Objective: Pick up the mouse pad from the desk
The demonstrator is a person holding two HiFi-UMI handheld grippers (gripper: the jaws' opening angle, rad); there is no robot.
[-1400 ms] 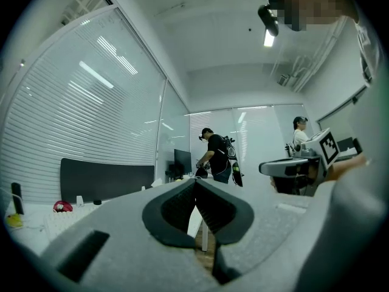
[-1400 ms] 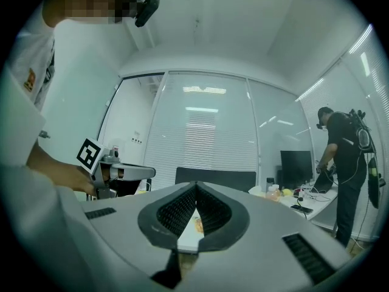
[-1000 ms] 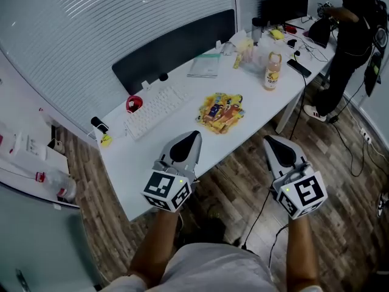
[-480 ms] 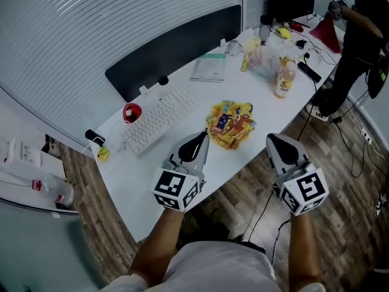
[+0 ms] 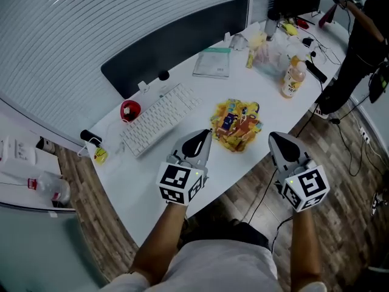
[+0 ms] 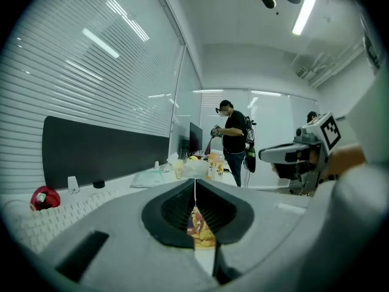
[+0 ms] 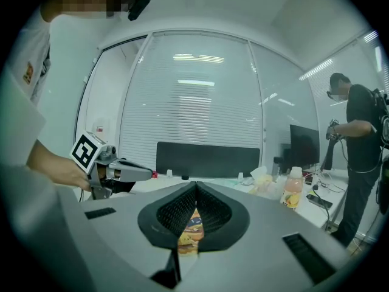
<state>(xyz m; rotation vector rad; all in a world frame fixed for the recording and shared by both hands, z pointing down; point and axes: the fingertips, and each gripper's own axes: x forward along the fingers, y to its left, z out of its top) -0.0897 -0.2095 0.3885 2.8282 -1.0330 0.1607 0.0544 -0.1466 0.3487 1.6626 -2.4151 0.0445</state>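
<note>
The mouse pad (image 5: 236, 125) is a yellow pad with a bright cartoon print, lying flat on the white desk (image 5: 137, 172) near its front edge. My left gripper (image 5: 200, 140) hangs over the desk's front edge, just left of the pad, shut and empty. My right gripper (image 5: 280, 142) is off the desk, over the wood floor right of the pad, also shut and empty. In the left gripper view the jaws (image 6: 195, 190) meet in a thin line and a sliver of the pad (image 6: 199, 231) shows below them. The right gripper view (image 7: 196, 193) shows the same, with the pad (image 7: 189, 233) below.
A white keyboard (image 5: 159, 117) lies left of the pad, with a small red object (image 5: 129, 110) beside it. Behind stand a black divider panel (image 5: 176, 41), a green booklet (image 5: 213, 62) and an orange drink bottle (image 5: 293, 78). A person (image 5: 364, 35) stands at the desk's far right end.
Both grippers have moved forward and a little down toward the desk; the left one now reaches over the front edge beside the pad. Both stayed shut.
</note>
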